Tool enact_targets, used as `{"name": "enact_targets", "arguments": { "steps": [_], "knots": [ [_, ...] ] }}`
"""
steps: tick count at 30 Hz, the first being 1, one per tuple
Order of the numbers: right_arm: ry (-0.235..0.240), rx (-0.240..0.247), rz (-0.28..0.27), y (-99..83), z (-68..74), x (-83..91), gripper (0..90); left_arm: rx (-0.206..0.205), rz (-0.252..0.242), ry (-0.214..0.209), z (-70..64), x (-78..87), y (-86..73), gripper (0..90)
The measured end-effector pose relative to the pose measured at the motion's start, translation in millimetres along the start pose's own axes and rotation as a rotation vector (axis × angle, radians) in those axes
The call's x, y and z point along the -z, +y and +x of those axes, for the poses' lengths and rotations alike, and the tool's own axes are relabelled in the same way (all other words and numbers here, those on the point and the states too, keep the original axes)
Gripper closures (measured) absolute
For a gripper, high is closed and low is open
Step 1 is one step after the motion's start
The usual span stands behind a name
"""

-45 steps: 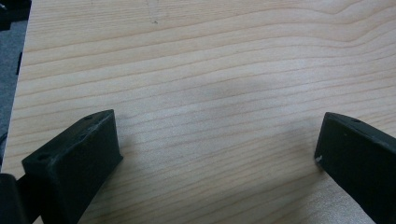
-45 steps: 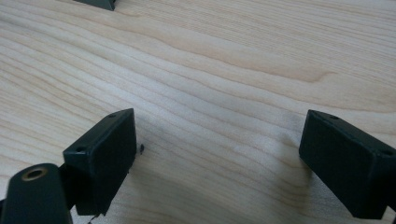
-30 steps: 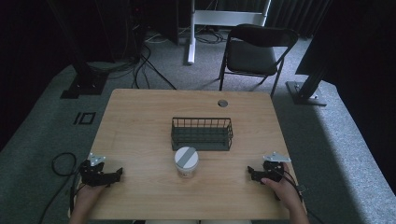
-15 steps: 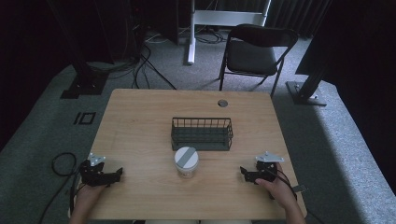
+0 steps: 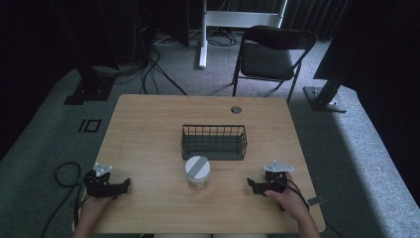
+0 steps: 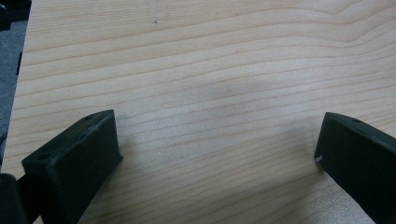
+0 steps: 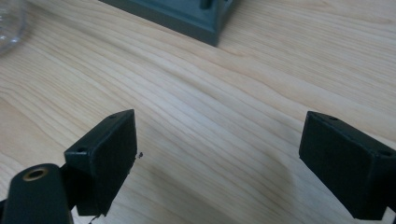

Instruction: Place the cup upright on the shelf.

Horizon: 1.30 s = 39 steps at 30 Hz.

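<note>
A dark wire basket (image 5: pixel 214 141) stands at the middle of the wooden table (image 5: pixel 148 129). Just in front of it is a clear jar (image 5: pixel 197 171) with a white lid crossed by a grey stripe. My left gripper (image 5: pixel 125 184) rests near the front left corner, jaws pointing right toward the jar. In its own view the left gripper (image 6: pixel 217 154) is open over bare wood. My right gripper (image 5: pixel 251 186) sits right of the jar, pointing left at it, a short gap away. The right gripper (image 7: pixel 219 154) is open and empty, with the basket's corner (image 7: pixel 187 14) and the jar's edge (image 7: pixel 9 18) ahead.
A round cable hole (image 5: pixel 236 109) lies near the table's far edge. Behind the table stands a black folding chair (image 5: pixel 275 54). Cables (image 5: pixel 148 69) and stand bases (image 5: pixel 324 96) lie on the grey carpet around it.
My right gripper has slid left along the front of the table, closer to the jar. The left gripper, the jar and the basket have stayed put.
</note>
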State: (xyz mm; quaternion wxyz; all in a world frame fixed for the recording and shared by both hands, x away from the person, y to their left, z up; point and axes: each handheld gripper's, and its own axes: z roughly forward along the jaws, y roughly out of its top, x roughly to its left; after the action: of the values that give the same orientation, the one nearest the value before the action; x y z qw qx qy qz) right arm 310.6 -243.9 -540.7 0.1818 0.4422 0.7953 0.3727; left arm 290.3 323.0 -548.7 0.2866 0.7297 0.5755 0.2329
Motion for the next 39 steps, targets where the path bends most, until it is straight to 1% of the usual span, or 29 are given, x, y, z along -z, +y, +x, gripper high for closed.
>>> {"name": "enact_targets", "arguments": {
  "steps": [5,9,10,14,16,17,20,22,32,33,39],
  "knots": [
    [0.022,0.012,-0.005,2.8,7.3,-2.6,11.2,0.000,0.000,0.000,0.0,0.0,0.0,0.1],
    [0.036,0.014,-0.011,4.0,13.2,-5.7,12.9,0.000,0.000,0.000,0.0,0.0,0.0,0.1],
    [0.042,0.021,-0.009,5.3,16.4,-7.3,12.9,0.001,0.000,0.000,0.0,0.0,0.0,0.1],
    [0.056,0.029,-0.005,7.4,21.8,-9.6,12.8,0.000,0.000,0.000,0.0,0.0,0.0,0.1],
    [0.076,0.039,-0.010,9.8,27.3,-11.7,12.8,0.000,0.000,0.000,0.0,0.0,0.0,0.1],
    [0.081,0.049,-0.009,10.5,29.0,-12.3,12.8,0.000,0.000,0.000,0.0,0.0,0.0,0.1],
    [0.092,0.050,-0.012,11.8,32.8,-13.7,12.8,0.000,0.000,0.000,0.0,0.0,0.0,0.1],
    [0.107,0.065,-0.012,13.5,38.0,-15.9,12.6,0.000,0.000,0.000,0.0,0.0,0.0,0.2],
    [0.153,0.081,-0.021,18.6,50.3,-22.0,12.3,0.000,0.000,0.000,0.0,0.0,0.0,0.1],
    [0.166,0.085,-0.022,19.7,53.6,-23.3,12.3,0.000,0.000,0.000,0.0,0.0,0.0,0.1],
    [0.192,0.103,-0.029,22.8,63.1,-26.9,12.4,0.000,0.001,-0.001,0.0,0.1,0.1,0.1]
  ]
}}
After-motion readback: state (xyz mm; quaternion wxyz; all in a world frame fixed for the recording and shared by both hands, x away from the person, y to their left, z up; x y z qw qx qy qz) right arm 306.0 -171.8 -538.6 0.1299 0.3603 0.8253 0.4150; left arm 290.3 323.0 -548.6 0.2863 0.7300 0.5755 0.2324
